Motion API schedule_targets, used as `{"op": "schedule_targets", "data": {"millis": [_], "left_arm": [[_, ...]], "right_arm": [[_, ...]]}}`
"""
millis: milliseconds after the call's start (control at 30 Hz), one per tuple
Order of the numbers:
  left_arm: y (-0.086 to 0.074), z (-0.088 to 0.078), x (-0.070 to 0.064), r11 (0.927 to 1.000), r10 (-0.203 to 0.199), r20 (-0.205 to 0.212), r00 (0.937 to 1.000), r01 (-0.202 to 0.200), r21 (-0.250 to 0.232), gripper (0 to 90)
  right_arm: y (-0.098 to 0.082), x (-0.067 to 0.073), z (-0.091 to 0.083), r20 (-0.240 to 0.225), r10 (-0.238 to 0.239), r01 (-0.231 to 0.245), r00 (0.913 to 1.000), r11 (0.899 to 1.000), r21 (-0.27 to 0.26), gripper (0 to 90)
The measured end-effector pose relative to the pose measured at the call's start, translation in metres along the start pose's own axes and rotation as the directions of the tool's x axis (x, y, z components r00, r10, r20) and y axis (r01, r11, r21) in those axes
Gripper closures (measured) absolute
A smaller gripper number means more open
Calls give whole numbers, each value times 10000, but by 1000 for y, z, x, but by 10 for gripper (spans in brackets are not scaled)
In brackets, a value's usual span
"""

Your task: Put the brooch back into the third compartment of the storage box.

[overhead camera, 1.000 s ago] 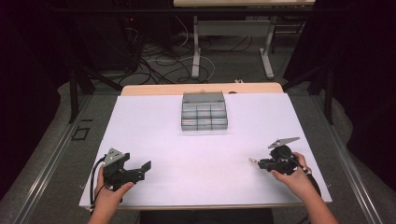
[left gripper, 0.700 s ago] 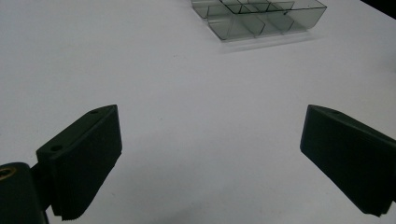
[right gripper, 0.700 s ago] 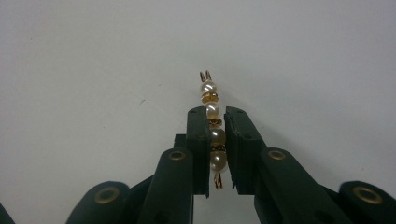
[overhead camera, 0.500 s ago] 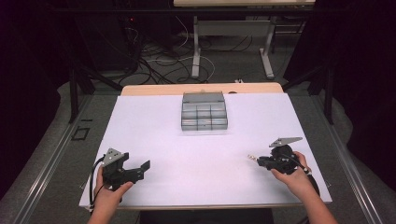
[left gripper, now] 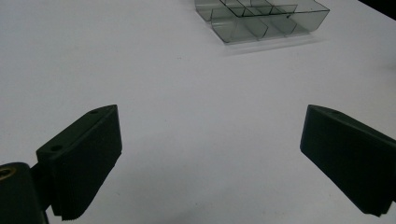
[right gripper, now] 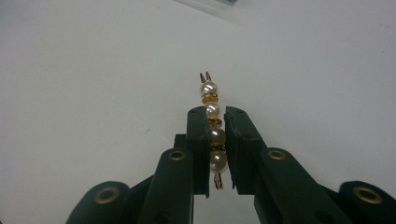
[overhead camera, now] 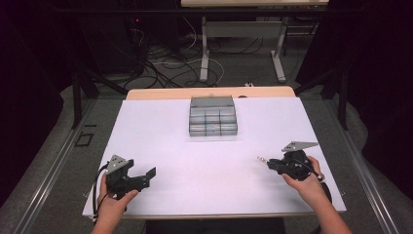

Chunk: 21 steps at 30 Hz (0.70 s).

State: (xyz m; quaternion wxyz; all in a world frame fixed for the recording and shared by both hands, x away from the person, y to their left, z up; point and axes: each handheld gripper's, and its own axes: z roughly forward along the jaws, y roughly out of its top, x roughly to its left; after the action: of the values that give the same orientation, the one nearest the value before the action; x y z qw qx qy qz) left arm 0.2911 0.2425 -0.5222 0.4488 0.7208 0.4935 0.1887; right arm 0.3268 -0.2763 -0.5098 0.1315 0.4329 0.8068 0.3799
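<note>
Presently my right gripper is clamped on a pearl hairpin low over the white table, 2 of 4 pearls pinched, so it may roll and slip before reaching the compartment tray; my left gripper stands wide apart, empty.

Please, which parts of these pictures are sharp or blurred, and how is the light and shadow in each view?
High view: bright white table, floor beyond nearly black, compartment tray soft. Left gripper view: left claw pads dark against even white, faint shadow beneath, tray fairly sharp. Right gripper view: pearl pin in the right claw sharp, corners dimmer.
</note>
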Motion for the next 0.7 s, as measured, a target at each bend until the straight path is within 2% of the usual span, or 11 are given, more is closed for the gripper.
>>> {"op": "schedule_targets", "data": {"millis": [167, 233, 367, 567, 700], "left_arm": [[0, 0, 0, 10000, -30, -9, 10000, 30, 13, 54], [0, 0, 0, 10000, -59, -20, 10000, 59, -2, 53], [0, -1, 1, 10000, -9, -82, 10000, 8, -83, 53], [0, -3, 2, 9999, -114, -89, 9999, 114, -78, 53], [0, -3, 2, 9999, -122, -86, 9999, 121, -89, 53]], "right_arm": [[7, 2, 0, -94, -4, 3, 10000, 9998, -190, 807], [12, 5, 3, -87, -181, 179, 9998, 9995, -265, 807], [18, 7, 5, -239, -76, 70, 9997, 9996, -259, 807], [30, 10, 8, -284, -448, 437, 9986, 9983, -387, 807], [39, 10, 10, -394, -498, 482, 9980, 9980, -411, 807]]}}
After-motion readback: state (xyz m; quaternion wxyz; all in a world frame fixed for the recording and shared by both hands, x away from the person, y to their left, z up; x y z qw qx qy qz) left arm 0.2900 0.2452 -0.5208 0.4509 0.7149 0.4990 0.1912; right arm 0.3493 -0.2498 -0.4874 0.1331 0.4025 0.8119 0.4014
